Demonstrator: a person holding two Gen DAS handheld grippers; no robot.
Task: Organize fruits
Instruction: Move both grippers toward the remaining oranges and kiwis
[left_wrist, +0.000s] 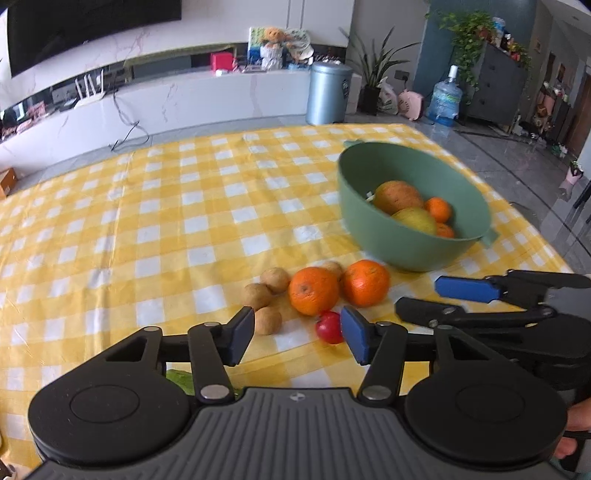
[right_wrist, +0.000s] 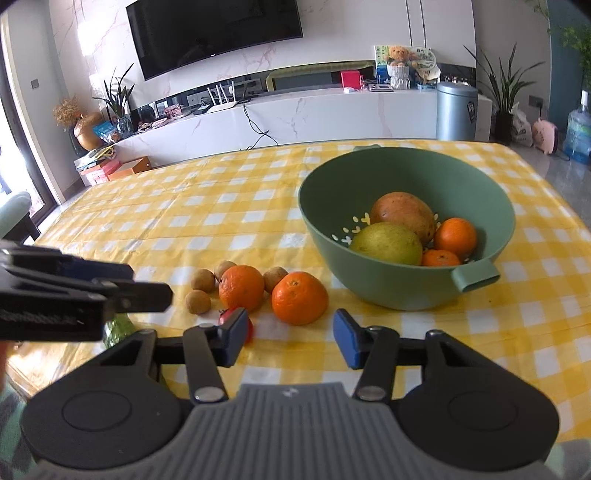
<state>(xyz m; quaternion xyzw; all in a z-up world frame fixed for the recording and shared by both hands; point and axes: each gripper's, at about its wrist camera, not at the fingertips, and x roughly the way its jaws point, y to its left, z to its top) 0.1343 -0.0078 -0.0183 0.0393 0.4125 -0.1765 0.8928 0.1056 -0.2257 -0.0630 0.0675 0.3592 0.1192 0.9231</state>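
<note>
A green bowl (left_wrist: 373, 236) (right_wrist: 376, 280) stands on the yellow checked tablecloth and holds a mango (right_wrist: 402, 214), a pear (right_wrist: 388, 243) and two small oranges (right_wrist: 455, 236). In front of it lie two oranges (left_wrist: 313, 291) (right_wrist: 300, 297), several small brown longans (left_wrist: 257, 295) (right_wrist: 202, 279) and a small red fruit (left_wrist: 328, 326) (right_wrist: 250, 330). My left gripper (left_wrist: 297, 338) is open and empty just before this pile. My right gripper (right_wrist: 290, 341) is open and empty, near the right orange. Each gripper shows in the other's view.
A green vegetable (right_wrist: 117, 330) (left_wrist: 181, 380) lies at the table's near edge under the left gripper. The table's right edge (left_wrist: 535, 229) drops to a grey floor. A TV cabinet (right_wrist: 295, 114) and a bin (right_wrist: 456, 110) stand beyond the far edge.
</note>
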